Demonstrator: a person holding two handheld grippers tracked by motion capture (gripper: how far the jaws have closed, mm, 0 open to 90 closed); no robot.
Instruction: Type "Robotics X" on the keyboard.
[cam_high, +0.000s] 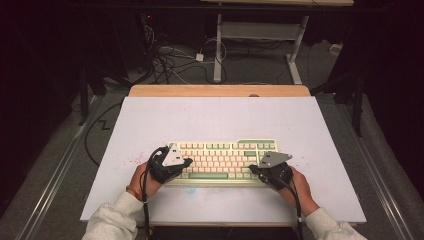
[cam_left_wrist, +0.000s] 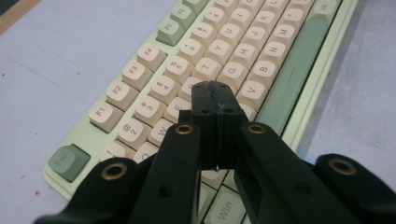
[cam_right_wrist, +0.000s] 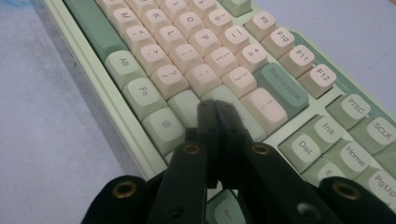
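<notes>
A pale green keyboard (cam_high: 222, 161) with cream and green keys lies near the front of the white table top (cam_high: 215, 120). My left gripper (cam_high: 189, 161) rests over its left end, jaws shut with nothing between them. In the left gripper view, the left gripper (cam_left_wrist: 216, 91) hovers over the letter keys of the keyboard (cam_left_wrist: 140, 74), close to the E and D area. My right gripper (cam_high: 252, 169) sits over the right end, also shut and empty. In the right gripper view, the right gripper (cam_right_wrist: 215, 106) points at the green key beside Backspace (cam_right_wrist: 284, 88).
The table's wooden far edge (cam_high: 220, 90) borders a dark floor with tangled cables (cam_high: 170, 57) and a desk frame (cam_high: 260, 30). Faint red specks (cam_high: 131, 160) mark the surface left of the keyboard. A person's hands and pale sleeves (cam_high: 112, 220) enter from the bottom.
</notes>
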